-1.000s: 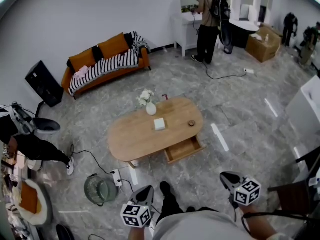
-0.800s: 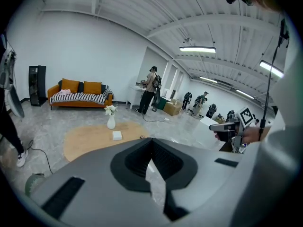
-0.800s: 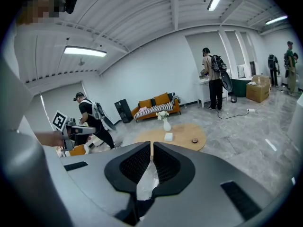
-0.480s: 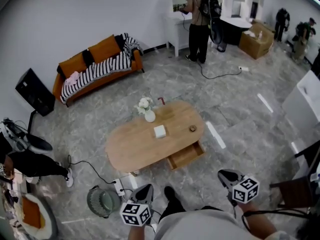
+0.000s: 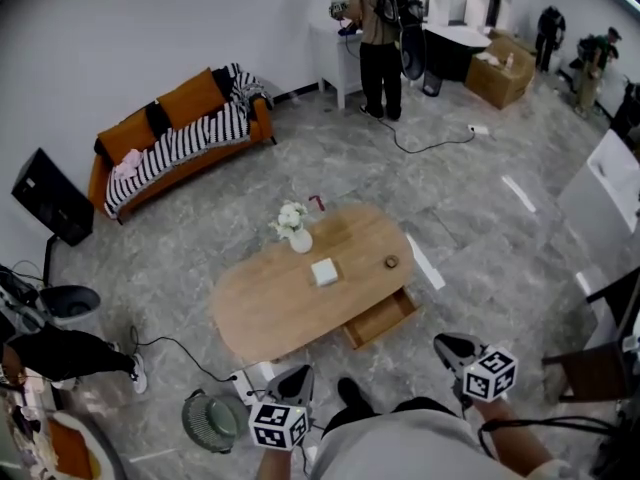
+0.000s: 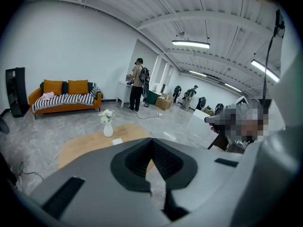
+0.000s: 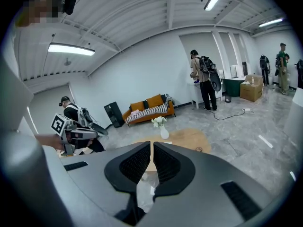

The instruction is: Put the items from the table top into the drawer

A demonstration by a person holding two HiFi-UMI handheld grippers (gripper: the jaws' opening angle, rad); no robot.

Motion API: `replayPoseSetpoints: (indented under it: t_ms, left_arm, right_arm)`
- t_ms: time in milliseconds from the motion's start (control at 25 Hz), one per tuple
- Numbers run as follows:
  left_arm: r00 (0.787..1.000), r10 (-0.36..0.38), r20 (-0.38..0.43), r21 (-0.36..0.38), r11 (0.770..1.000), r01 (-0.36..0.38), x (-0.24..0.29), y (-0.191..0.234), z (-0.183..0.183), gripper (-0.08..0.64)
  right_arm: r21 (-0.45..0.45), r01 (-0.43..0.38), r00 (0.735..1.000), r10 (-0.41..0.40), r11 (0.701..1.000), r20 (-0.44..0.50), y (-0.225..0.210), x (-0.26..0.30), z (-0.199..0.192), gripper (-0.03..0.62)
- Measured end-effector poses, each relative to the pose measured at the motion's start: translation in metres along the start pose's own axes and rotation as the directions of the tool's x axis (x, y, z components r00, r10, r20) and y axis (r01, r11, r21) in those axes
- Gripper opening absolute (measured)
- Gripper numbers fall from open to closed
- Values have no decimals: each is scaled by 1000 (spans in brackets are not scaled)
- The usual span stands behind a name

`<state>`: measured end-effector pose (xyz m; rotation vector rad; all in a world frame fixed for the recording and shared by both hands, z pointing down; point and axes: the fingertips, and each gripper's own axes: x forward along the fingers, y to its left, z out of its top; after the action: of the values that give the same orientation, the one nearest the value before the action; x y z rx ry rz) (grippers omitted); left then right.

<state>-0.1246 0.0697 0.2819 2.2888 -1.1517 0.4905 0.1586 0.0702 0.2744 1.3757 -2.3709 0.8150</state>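
- Nearest, low in the head view: left claw (image 5: 295,380), pressed together, nothing in it.
- Off to its right: right claw (image 5: 452,348), also pressed together and empty.
- A little ahead, between the two claws: open drawer (image 5: 380,318), sticking out of the near long side of the desk, closer to the right claw.
- Past that: oval wooden desk (image 5: 250,318), long way running from near-left to far-right.
- On top, well apart from both claws: small white box (image 5: 324,272), lying flat, closer to the left claw.
- Also on top: small round thing (image 5: 391,262), closer to the right claw, too small to name.
- At the far edge: white vase of flowers (image 5: 297,236), standing upright.
- Best guess for the next move: get closer first, then spread a claw over the box.
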Motion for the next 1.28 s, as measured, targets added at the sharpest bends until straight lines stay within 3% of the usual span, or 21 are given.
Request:
replayPoseSetpoints:
  t_ms: [320, 680, 1280]
  left_arm:
    - [999, -33, -34, 21, 999, 34, 14, 19, 7, 2]
    - [999, -22, -49, -15, 1000, 21, 31, 22, 6, 2]
    - [993, 114, -33, -163, 980, -118, 101, 12, 27, 2]
  right_arm:
    - [15, 13, 1000, -13, 1000, -14, 5, 29, 7, 43]
    - [33, 17, 999, -16, 999, -30, -14, 42, 12, 43]
    - [-60, -152, 973, 139, 987, -187, -75, 112, 35, 43]
